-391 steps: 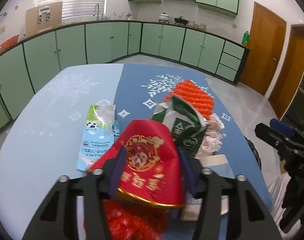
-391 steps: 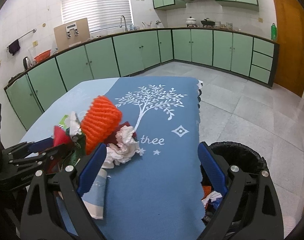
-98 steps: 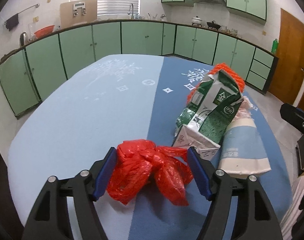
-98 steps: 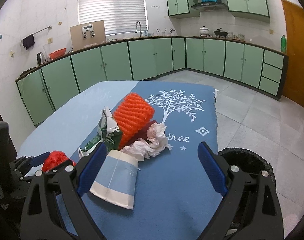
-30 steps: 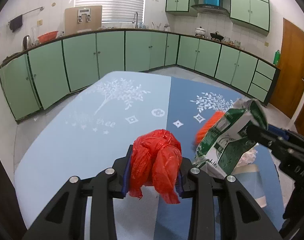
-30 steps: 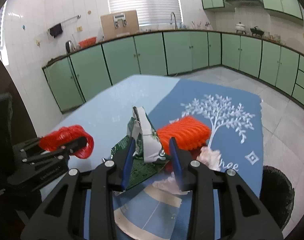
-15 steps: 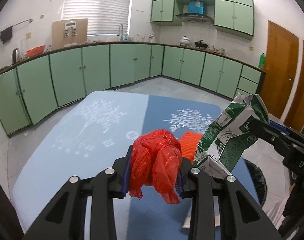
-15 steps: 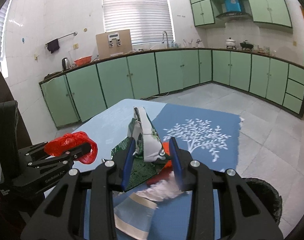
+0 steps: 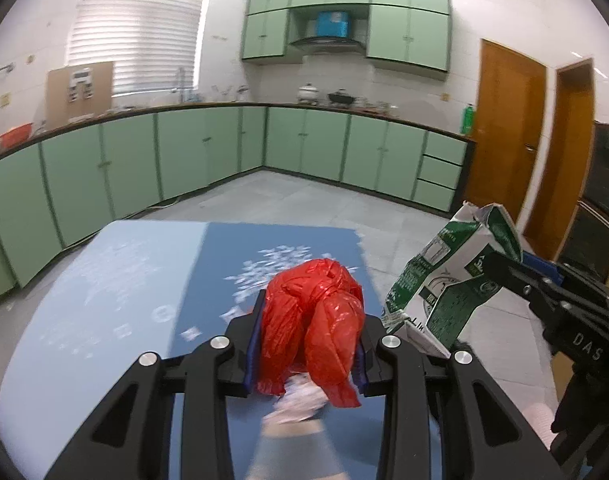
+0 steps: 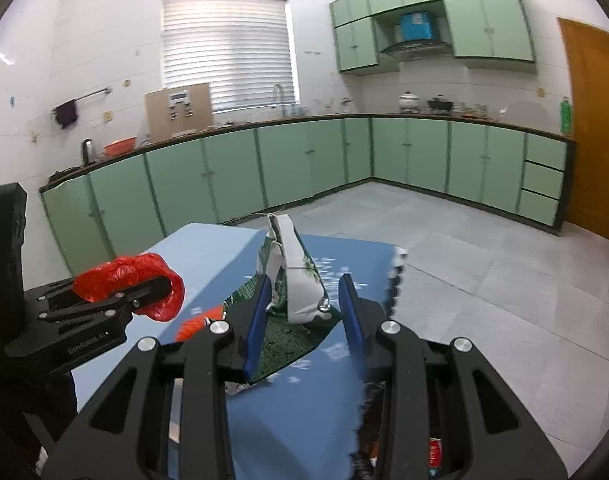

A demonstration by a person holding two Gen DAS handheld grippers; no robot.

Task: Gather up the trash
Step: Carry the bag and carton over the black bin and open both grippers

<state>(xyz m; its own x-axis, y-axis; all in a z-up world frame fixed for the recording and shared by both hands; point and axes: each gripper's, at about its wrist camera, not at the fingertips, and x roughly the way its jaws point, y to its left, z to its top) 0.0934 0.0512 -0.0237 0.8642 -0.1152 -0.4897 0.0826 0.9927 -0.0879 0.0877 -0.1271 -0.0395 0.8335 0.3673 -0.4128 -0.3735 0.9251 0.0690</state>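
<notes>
A crumpled red plastic bag (image 9: 312,320) hangs above the blue tablecloth (image 9: 124,280), and my left gripper (image 9: 306,340) is shut on it. The same red bag (image 10: 132,280) shows at the left of the right wrist view, held in the left gripper (image 10: 144,292). A crushed green and white milk carton (image 10: 292,280) is pinched in my right gripper (image 10: 304,312), lifted off the table. In the left wrist view that carton (image 9: 452,276) is at the right, held by the right gripper (image 9: 500,268). Blurred white crumpled paper (image 9: 300,400) lies below the bag.
An orange foam net (image 10: 194,324) peeks out on the table behind the left gripper. The black trash bin's rim (image 10: 368,432) with trash inside lies low beside the table's right edge. Green cabinets (image 9: 208,148) line the walls, with bare tiled floor (image 10: 484,264) between.
Both grippers have risen and swung right with their loads. The bag and carton sit higher above the table, and the orange net has dropped out of the left wrist view.
</notes>
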